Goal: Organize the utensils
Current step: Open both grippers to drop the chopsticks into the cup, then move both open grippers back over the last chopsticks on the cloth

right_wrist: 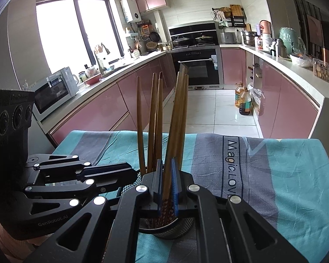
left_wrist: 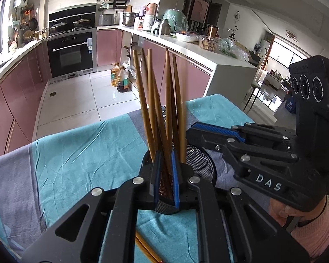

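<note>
A black mesh holder (left_wrist: 199, 164) stands on the cloth-covered table, with several brown chopsticks (left_wrist: 152, 100) upright in it. My left gripper (left_wrist: 166, 175) is shut on chopsticks with patterned ends, right above the holder's rim. My right gripper (right_wrist: 167, 186) is shut on other chopsticks (right_wrist: 175, 118) over the same holder (right_wrist: 175, 230). Each gripper shows in the other's view: the right one (left_wrist: 193, 131) comes in from the right, the left one (right_wrist: 131, 173) from the left. Two more chopsticks (left_wrist: 147, 249) lie on the cloth under my left gripper.
The table wears a teal and grey striped cloth (right_wrist: 274, 175). Beyond its far edge are the tiled kitchen floor, pink cabinets, an oven (right_wrist: 197, 65) and oil bottles (left_wrist: 120, 79) on the floor. A microwave (right_wrist: 54, 89) sits on the left counter.
</note>
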The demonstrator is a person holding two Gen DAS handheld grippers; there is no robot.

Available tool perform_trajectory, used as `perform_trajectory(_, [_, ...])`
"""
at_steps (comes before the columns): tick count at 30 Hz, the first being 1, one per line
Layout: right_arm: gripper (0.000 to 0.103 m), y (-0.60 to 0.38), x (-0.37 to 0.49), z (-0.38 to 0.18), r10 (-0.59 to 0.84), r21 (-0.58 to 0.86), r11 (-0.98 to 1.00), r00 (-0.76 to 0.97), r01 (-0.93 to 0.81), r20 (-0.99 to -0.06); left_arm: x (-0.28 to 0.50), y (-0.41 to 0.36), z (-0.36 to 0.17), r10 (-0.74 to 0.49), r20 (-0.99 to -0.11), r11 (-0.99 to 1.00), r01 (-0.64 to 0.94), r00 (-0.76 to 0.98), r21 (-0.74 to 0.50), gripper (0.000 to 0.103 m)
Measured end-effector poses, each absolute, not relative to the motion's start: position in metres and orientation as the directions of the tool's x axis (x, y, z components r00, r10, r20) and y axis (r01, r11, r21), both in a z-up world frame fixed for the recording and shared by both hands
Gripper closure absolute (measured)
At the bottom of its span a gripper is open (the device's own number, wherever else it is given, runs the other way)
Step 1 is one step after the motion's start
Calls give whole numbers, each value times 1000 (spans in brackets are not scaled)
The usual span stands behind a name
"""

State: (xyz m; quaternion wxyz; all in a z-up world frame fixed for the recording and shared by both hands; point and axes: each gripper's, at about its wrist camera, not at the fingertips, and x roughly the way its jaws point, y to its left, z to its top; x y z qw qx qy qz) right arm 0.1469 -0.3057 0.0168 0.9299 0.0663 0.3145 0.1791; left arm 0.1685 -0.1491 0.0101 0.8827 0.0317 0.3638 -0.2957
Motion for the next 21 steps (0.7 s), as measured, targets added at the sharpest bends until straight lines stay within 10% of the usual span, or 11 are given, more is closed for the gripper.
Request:
perform_trajectory(9, [89,-307,128,19,400,244,916,747,-318,-530,150,-125,5,-496,-626,836,525,601,-158,82])
perform_trajectory(21, [61,-288,78,13,511,263,859,706,-439,-490,105,-63,12,-411,-525,901,419,745,-112,27])
